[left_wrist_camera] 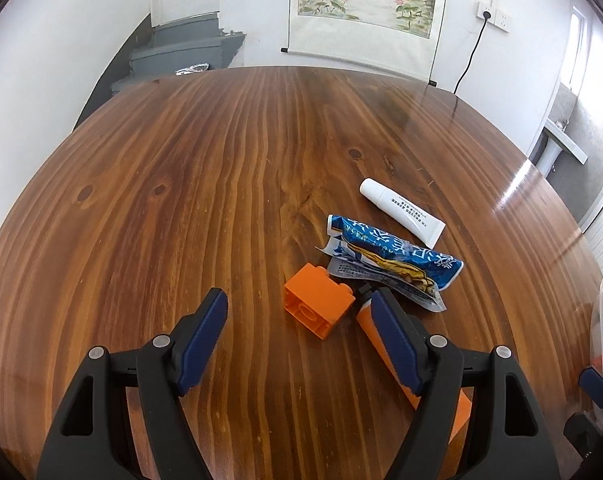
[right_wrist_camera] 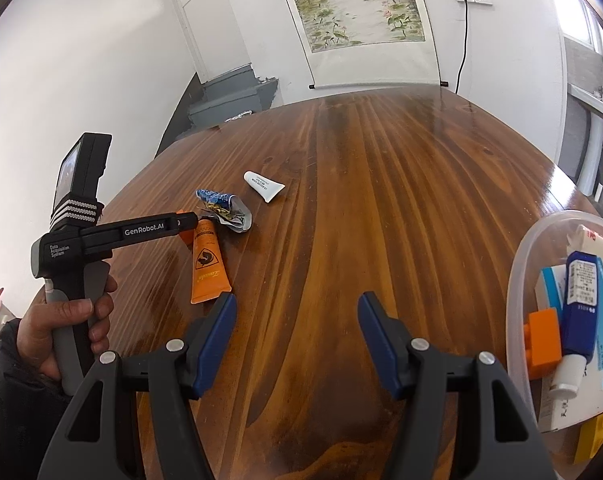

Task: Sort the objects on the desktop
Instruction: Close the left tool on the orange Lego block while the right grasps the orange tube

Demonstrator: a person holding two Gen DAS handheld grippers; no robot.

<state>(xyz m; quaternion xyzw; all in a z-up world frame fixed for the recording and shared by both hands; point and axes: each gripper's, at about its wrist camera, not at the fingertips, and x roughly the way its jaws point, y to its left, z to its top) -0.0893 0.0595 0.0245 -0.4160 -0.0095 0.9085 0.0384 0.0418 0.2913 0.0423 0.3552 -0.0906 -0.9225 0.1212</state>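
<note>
My left gripper (left_wrist_camera: 299, 296) is open low over the wooden table (left_wrist_camera: 221, 180). An orange toy brick (left_wrist_camera: 317, 306) lies on its side between the fingertips, closer to the right finger, and neither pad touches it. An orange tube (left_wrist_camera: 441, 400) lies partly hidden under that right finger. Past the brick are a crumpled blue snack wrapper (left_wrist_camera: 393, 256) and a white tube (left_wrist_camera: 401, 210). My right gripper (right_wrist_camera: 297, 298) is open over bare wood with nothing between its fingers. In the right wrist view the orange tube (right_wrist_camera: 207, 264), wrapper (right_wrist_camera: 225, 208) and white tube (right_wrist_camera: 263, 186) lie to the left.
A clear plastic tub (right_wrist_camera: 517, 264) at the right holds a blue bottle (right_wrist_camera: 581, 300), an orange brick (right_wrist_camera: 543, 336), a yellow brick (right_wrist_camera: 593, 432) and white boxes. A person's hand (right_wrist_camera: 69, 320) grips the left gripper's handle at the table's left edge. Walls stand close behind the table.
</note>
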